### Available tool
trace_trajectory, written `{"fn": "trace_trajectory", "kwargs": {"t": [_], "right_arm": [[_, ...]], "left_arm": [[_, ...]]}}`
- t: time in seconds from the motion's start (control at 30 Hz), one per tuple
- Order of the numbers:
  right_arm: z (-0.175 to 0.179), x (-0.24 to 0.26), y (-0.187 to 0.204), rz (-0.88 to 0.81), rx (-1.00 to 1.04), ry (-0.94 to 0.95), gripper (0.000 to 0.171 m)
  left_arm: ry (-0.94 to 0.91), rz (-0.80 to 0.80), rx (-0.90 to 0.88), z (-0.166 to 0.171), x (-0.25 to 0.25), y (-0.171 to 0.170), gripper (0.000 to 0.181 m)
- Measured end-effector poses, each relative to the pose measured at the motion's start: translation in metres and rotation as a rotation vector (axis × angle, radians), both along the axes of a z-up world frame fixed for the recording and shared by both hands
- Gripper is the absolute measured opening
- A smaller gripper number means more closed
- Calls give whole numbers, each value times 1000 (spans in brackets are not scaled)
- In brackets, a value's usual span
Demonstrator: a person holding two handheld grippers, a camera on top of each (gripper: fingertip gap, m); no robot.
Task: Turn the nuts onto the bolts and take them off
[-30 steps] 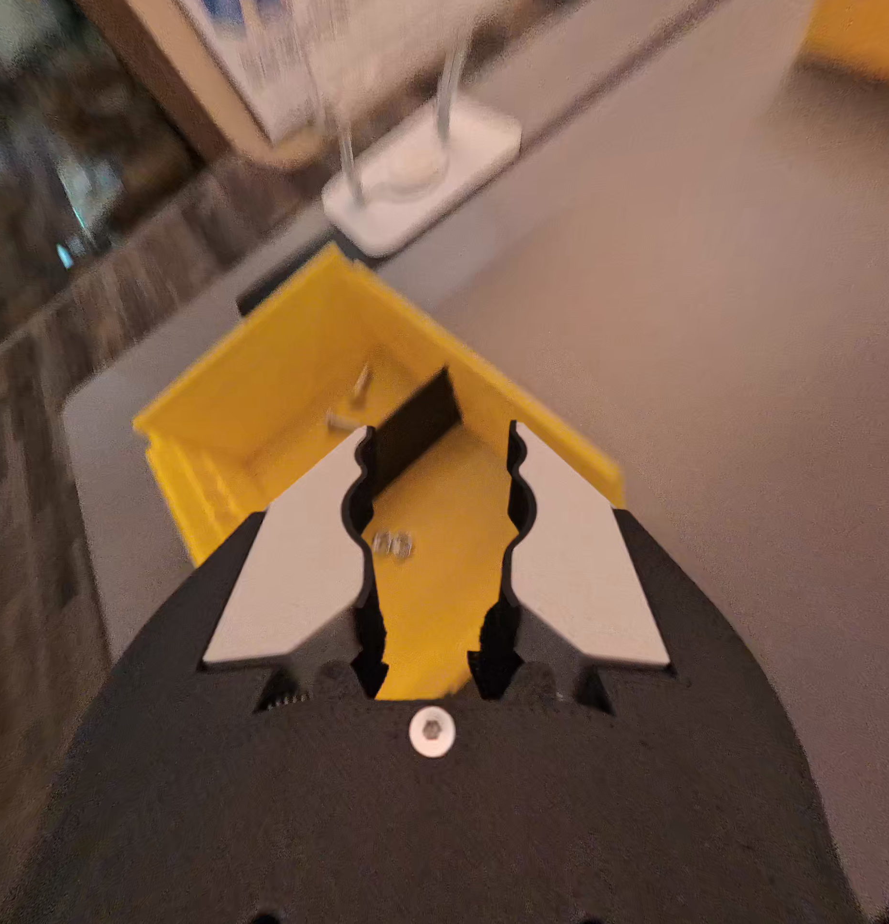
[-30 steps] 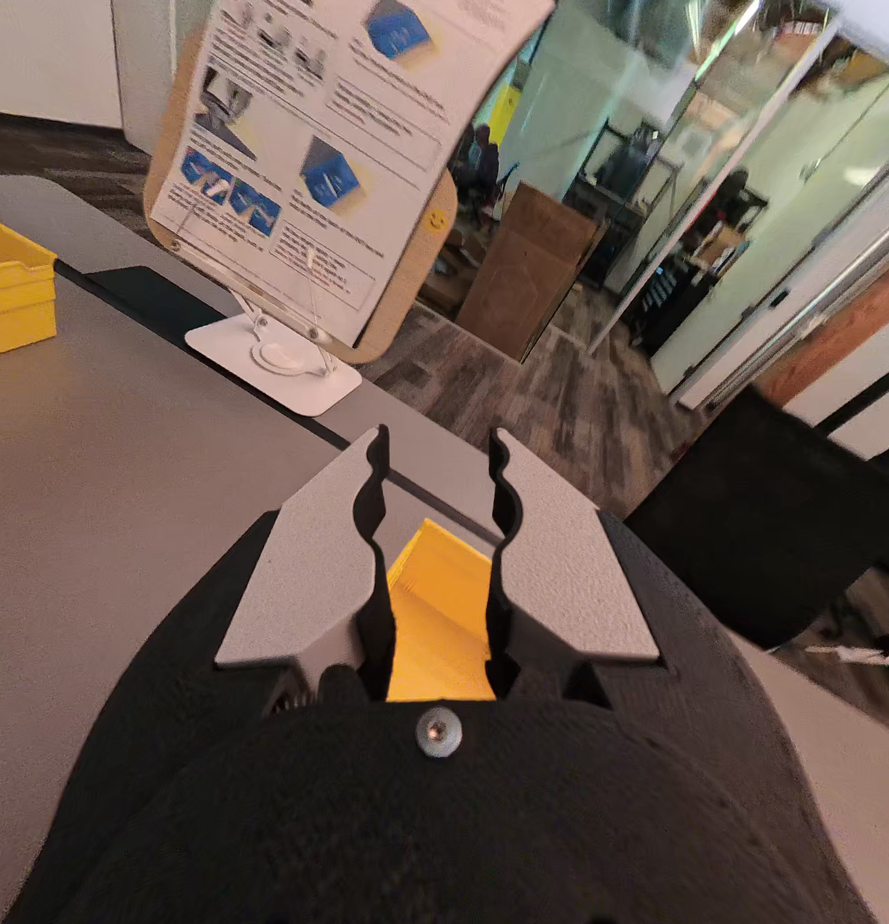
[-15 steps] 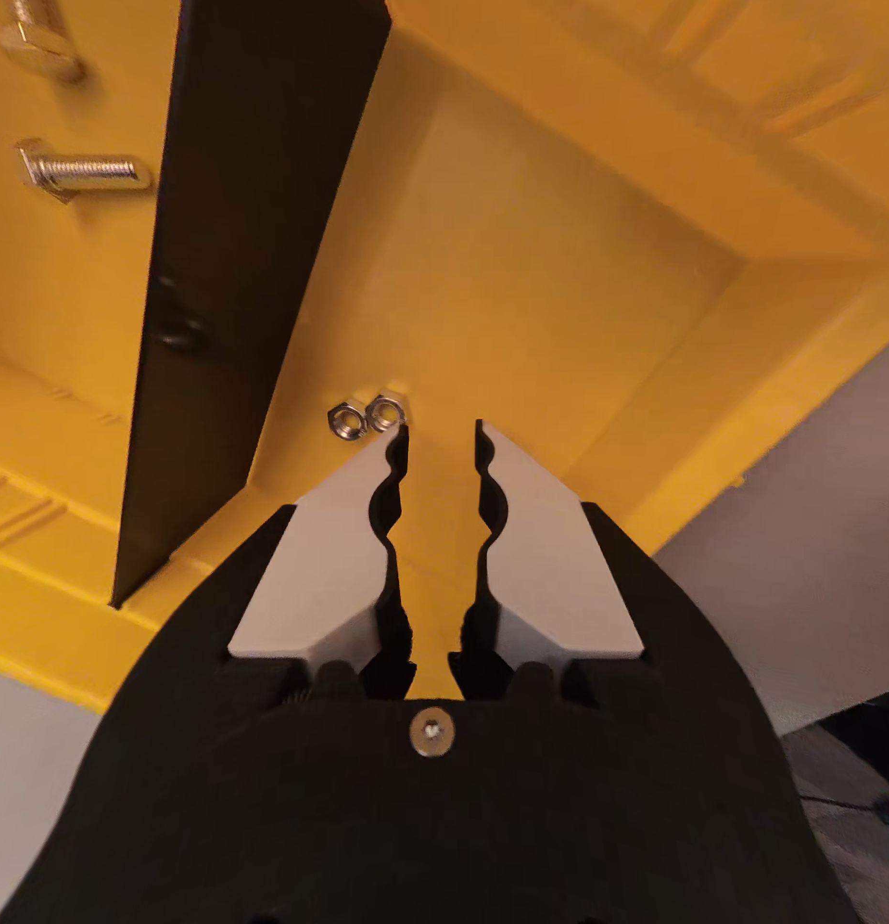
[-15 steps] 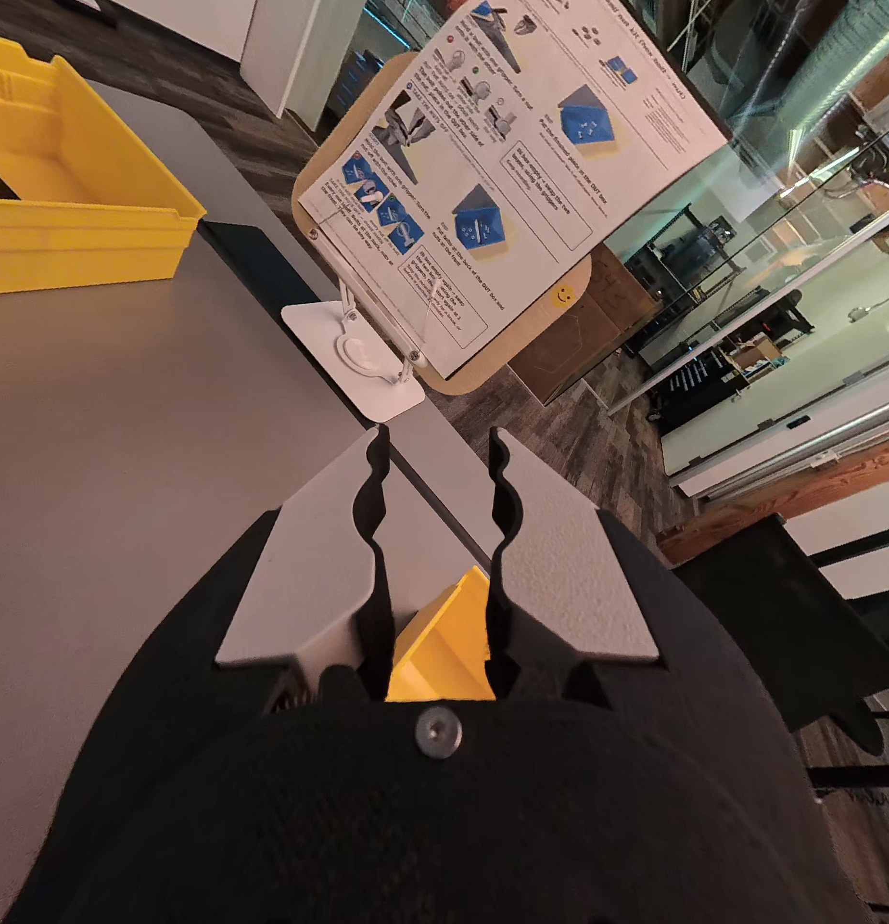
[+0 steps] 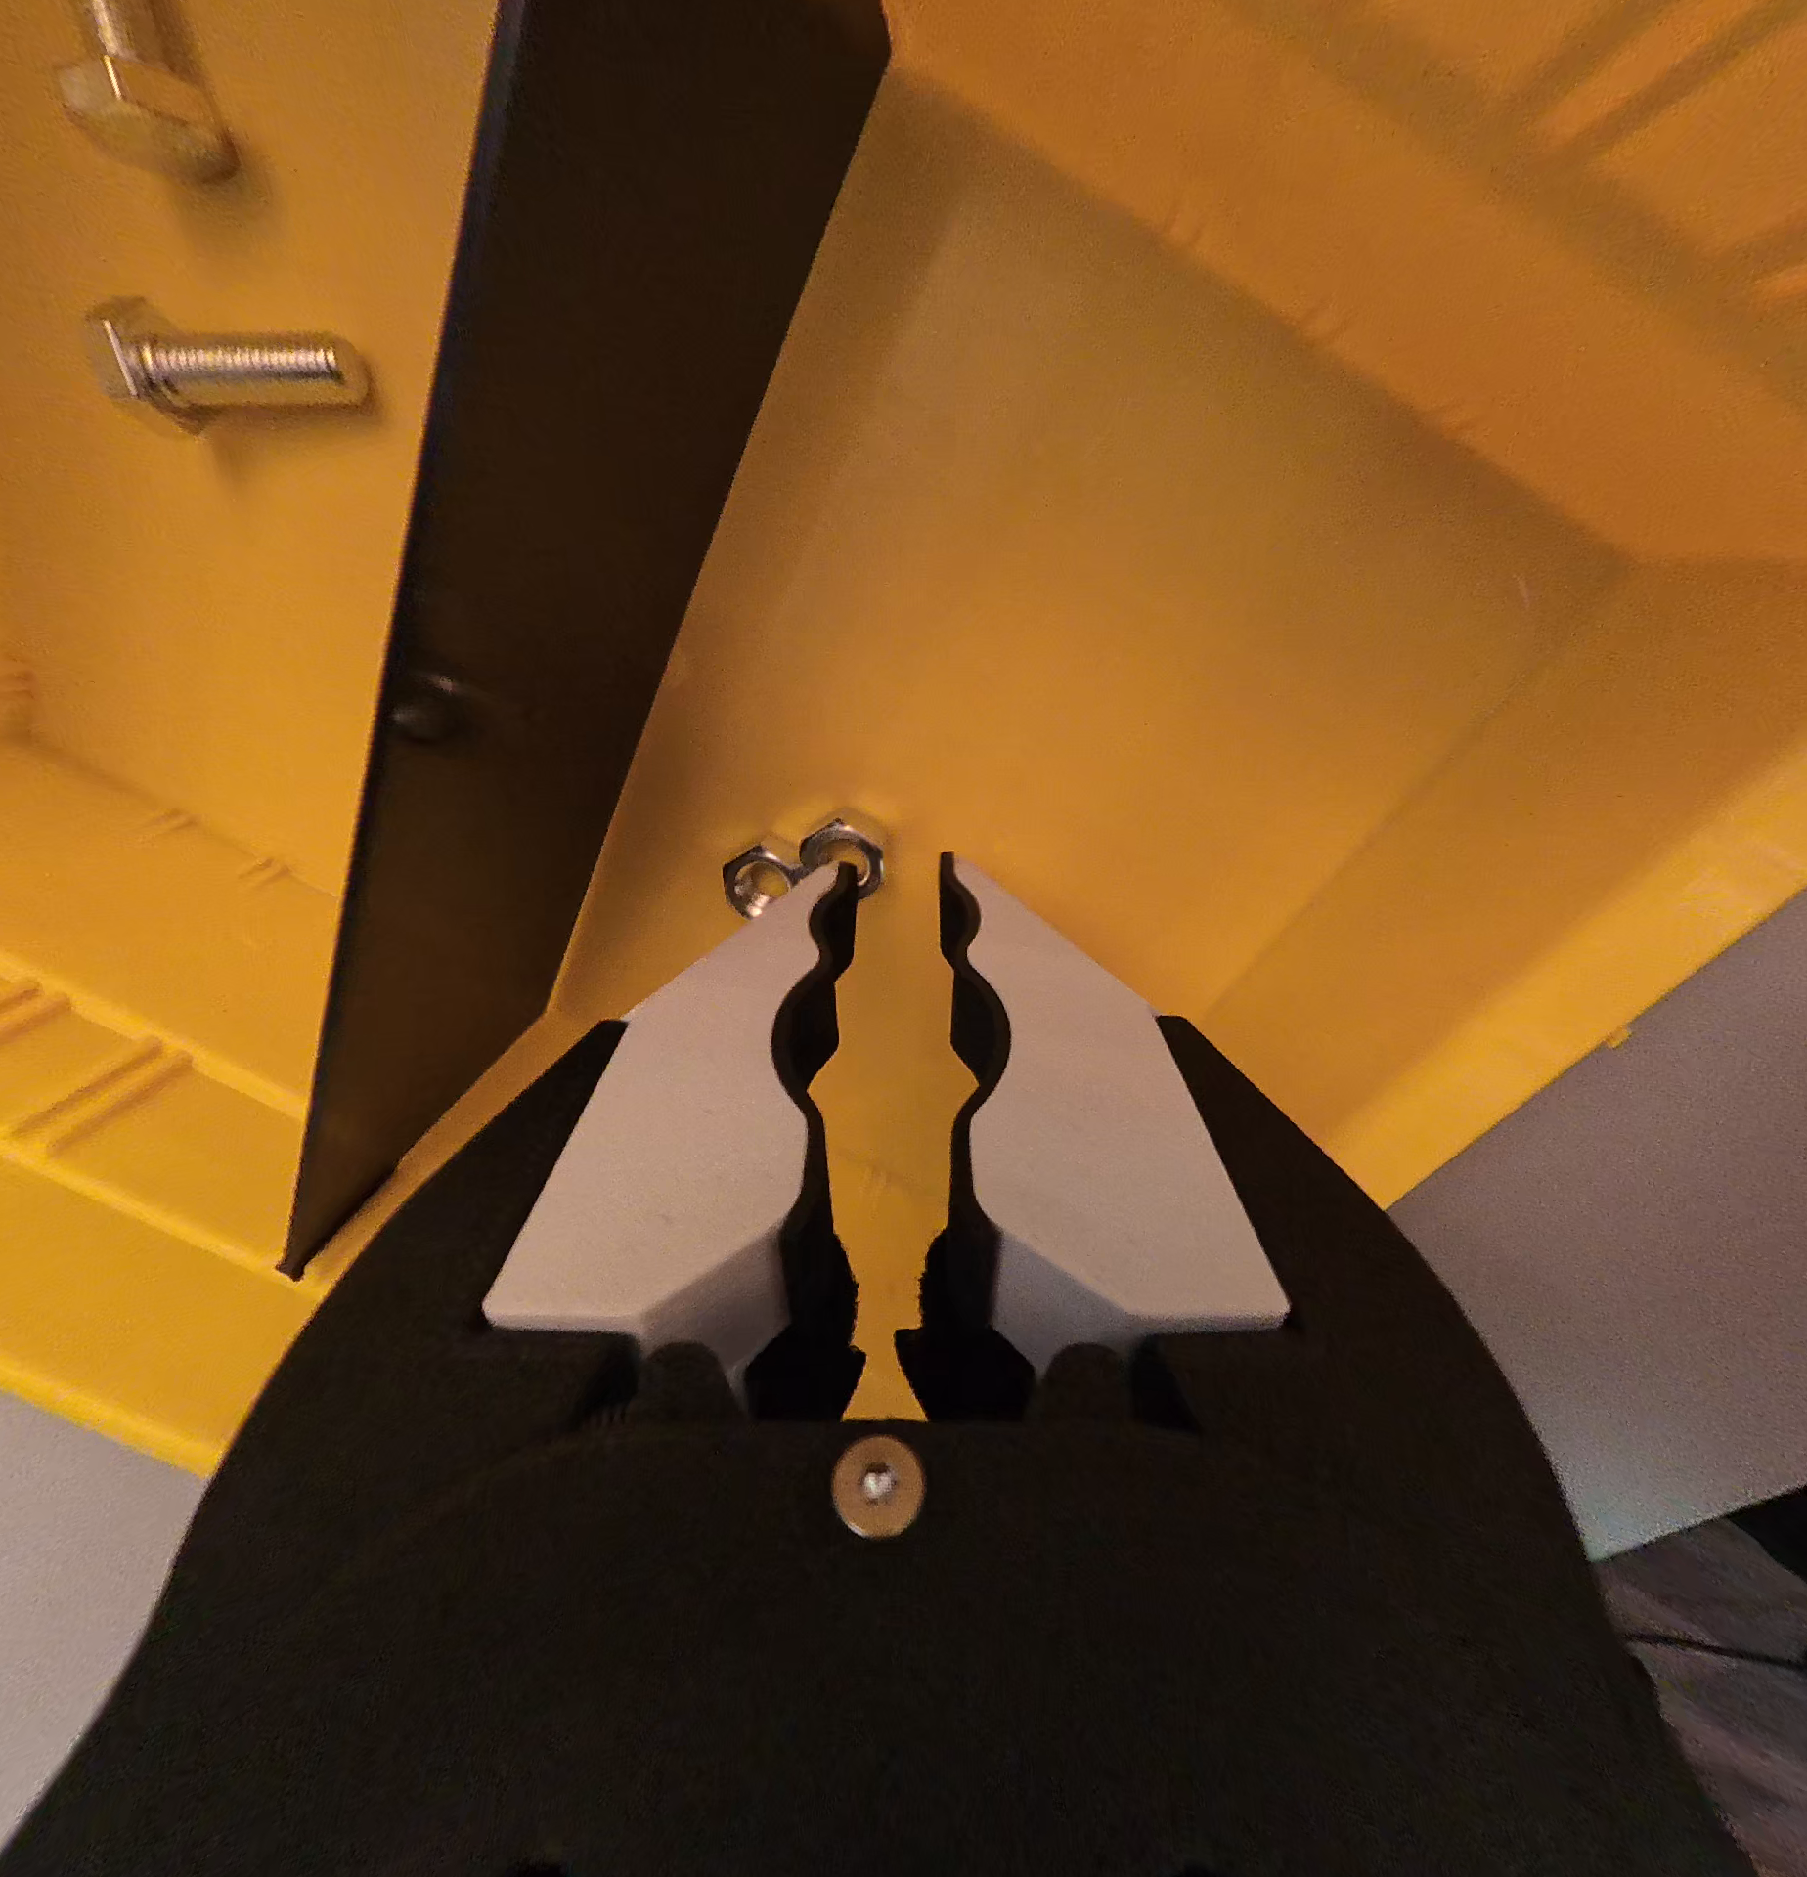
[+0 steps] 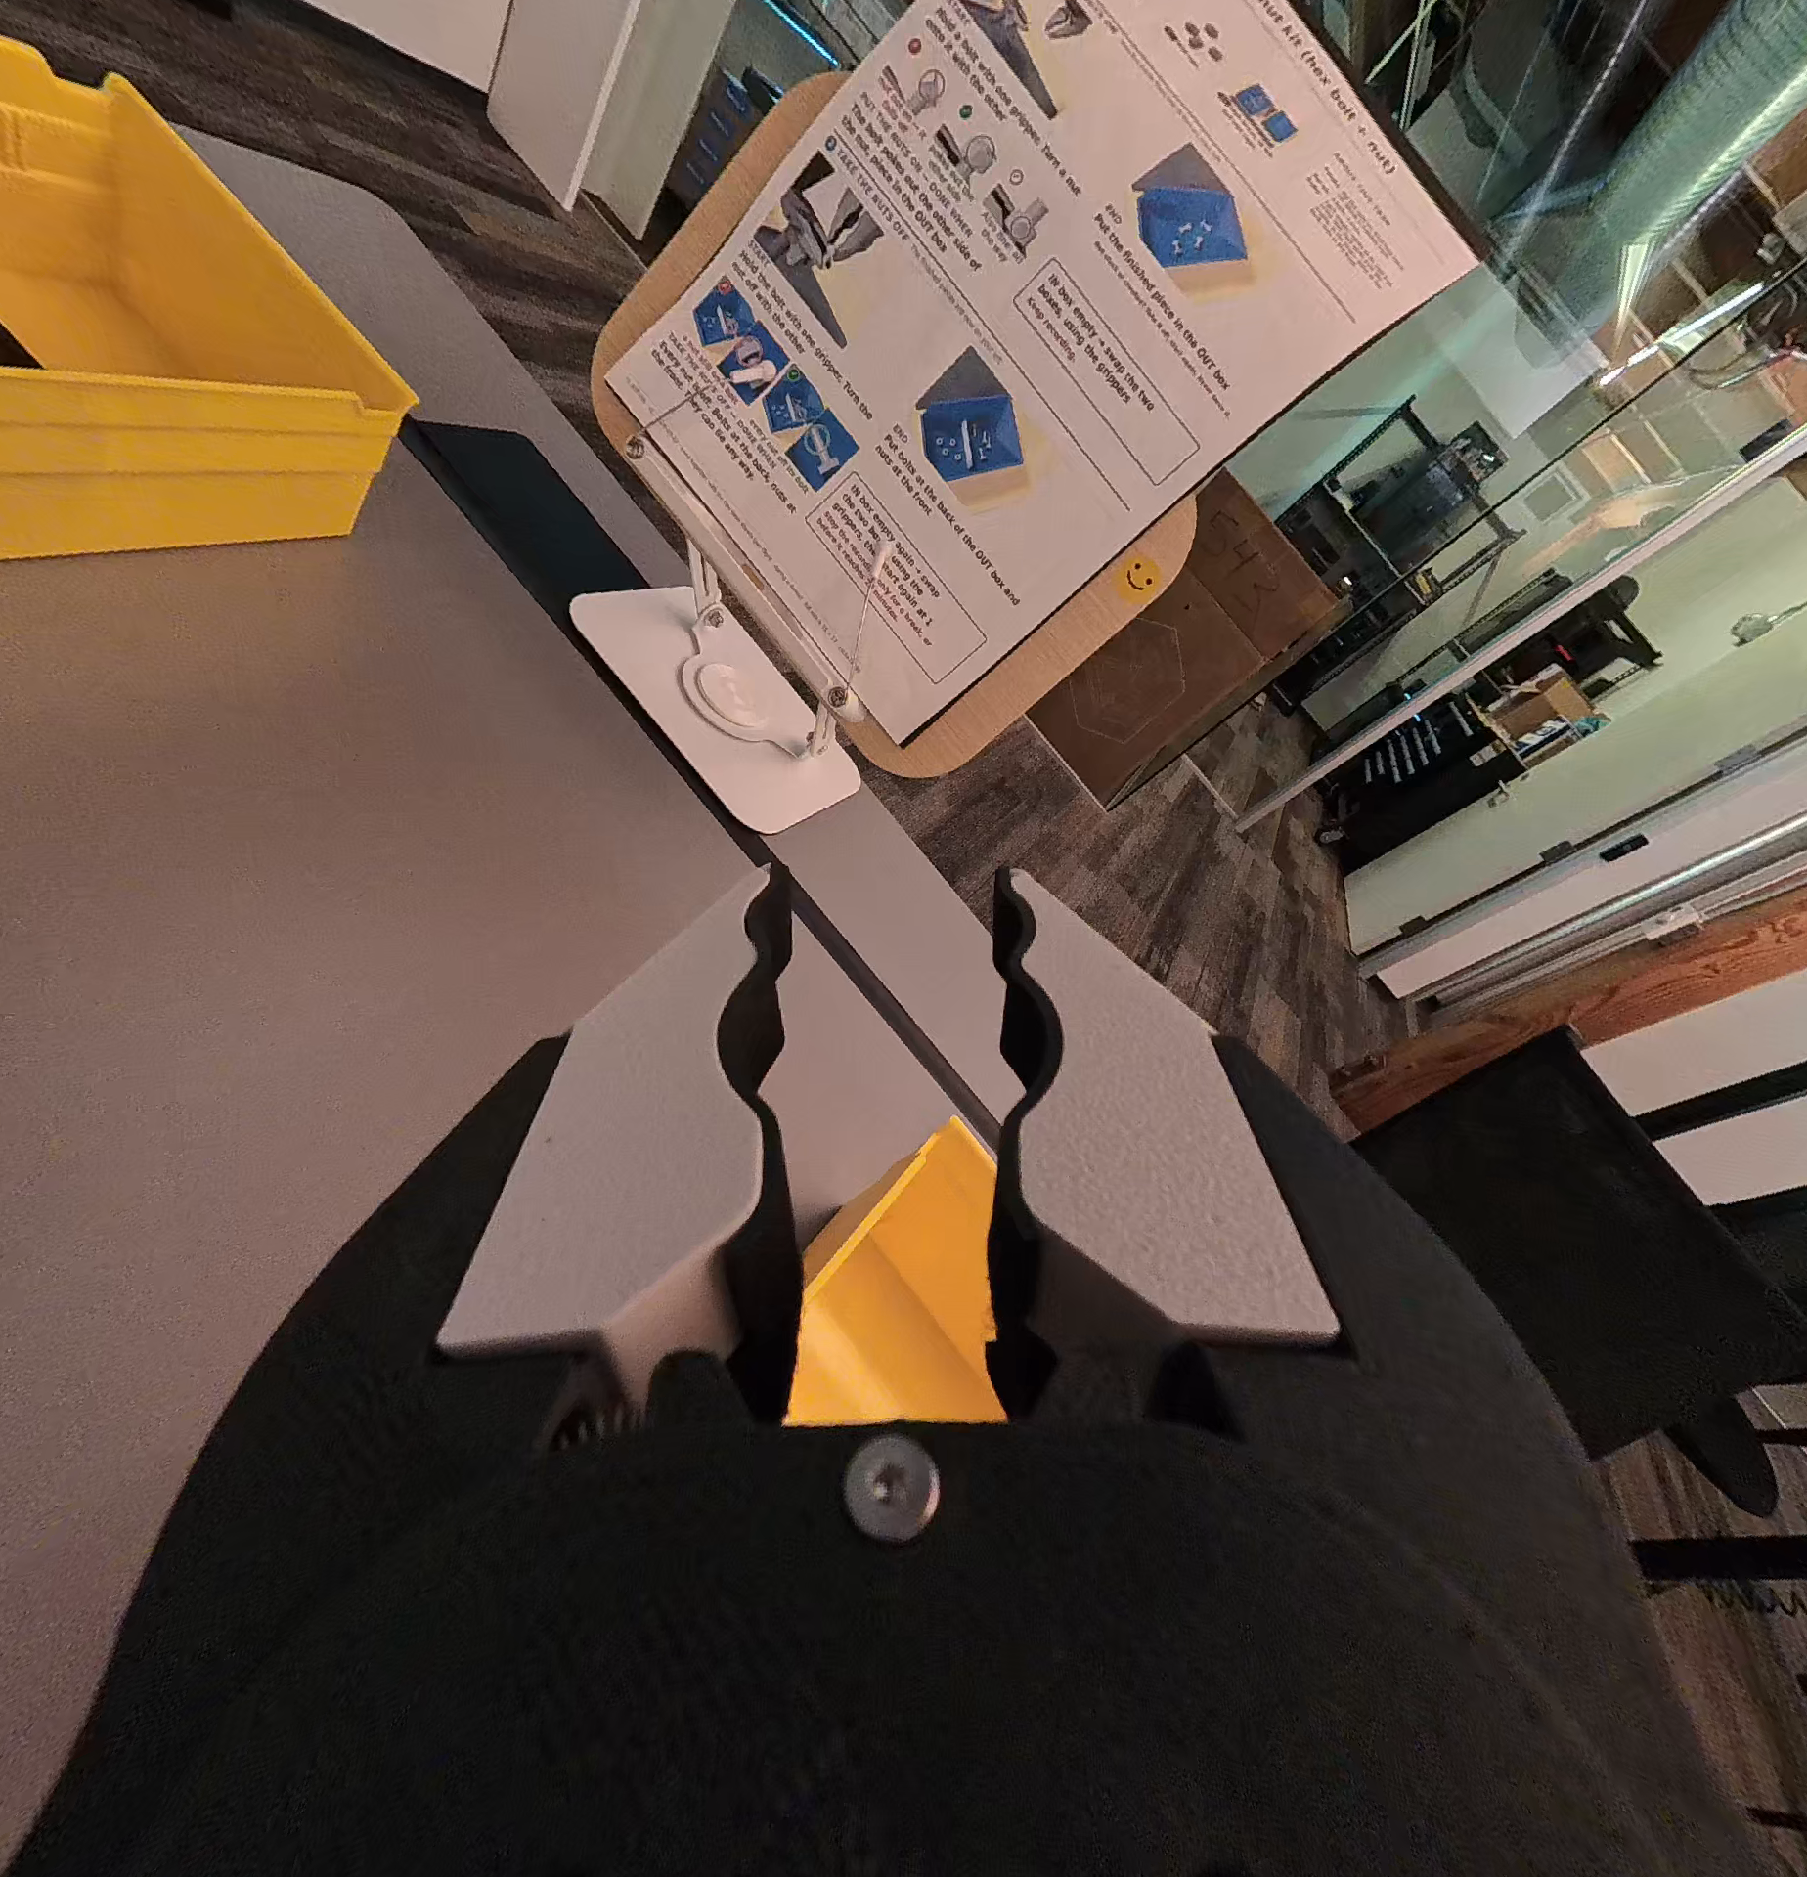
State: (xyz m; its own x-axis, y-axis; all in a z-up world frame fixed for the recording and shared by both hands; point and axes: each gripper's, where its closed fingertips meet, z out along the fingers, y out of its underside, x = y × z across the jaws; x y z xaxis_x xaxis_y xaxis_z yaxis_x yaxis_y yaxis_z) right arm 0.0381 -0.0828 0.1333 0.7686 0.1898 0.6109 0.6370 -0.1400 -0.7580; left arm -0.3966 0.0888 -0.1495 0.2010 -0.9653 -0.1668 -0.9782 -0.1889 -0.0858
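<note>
In the left wrist view my left gripper (image 5: 894, 871) is down inside a yellow bin (image 5: 1133, 528), its jaws a narrow gap apart and empty. Two steel nuts lie side by side on the bin floor: one nut (image 5: 847, 845) is just at the left fingertip, the other nut (image 5: 752, 882) is to its left. A black divider (image 5: 595, 528) splits the bin. Beyond it lie a bolt (image 5: 234, 368) and a second bolt (image 5: 148, 102). In the right wrist view my right gripper (image 6: 884, 884) is open and empty above a second yellow bin (image 6: 899, 1310).
The left yellow bin (image 6: 168, 386) shows far left in the right wrist view on the grey table (image 6: 270, 813). A white stand (image 6: 717, 706) holds an instruction sheet (image 6: 1032, 305) at the table's far edge. A black chair (image 6: 1590, 1270) stands to the right. Some 55 cm of space lies between my two pairs of fingers. The right gripper is farther from the bolt (image 5: 234, 368), some 55 cm, than the left, some 12 cm.
My left gripper dropped into the bin, closed in on the nuts and narrowed its jaws. My right gripper tilted and rose a little, staying open.
</note>
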Motion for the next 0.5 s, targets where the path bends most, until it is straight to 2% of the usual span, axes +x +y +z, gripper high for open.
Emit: {"fn": "trace_trajectory", "kwargs": {"t": [0.03, 0.5], "right_arm": [[0, -1, 0, 6, 1, 1, 39], [-10, 0, 3, 4, -45, -24, 39]], "left_arm": [[-12, -10, 3, 0, 2, 0, 14], [-4, -12, -2, -5, -2, 0, 9]]}}
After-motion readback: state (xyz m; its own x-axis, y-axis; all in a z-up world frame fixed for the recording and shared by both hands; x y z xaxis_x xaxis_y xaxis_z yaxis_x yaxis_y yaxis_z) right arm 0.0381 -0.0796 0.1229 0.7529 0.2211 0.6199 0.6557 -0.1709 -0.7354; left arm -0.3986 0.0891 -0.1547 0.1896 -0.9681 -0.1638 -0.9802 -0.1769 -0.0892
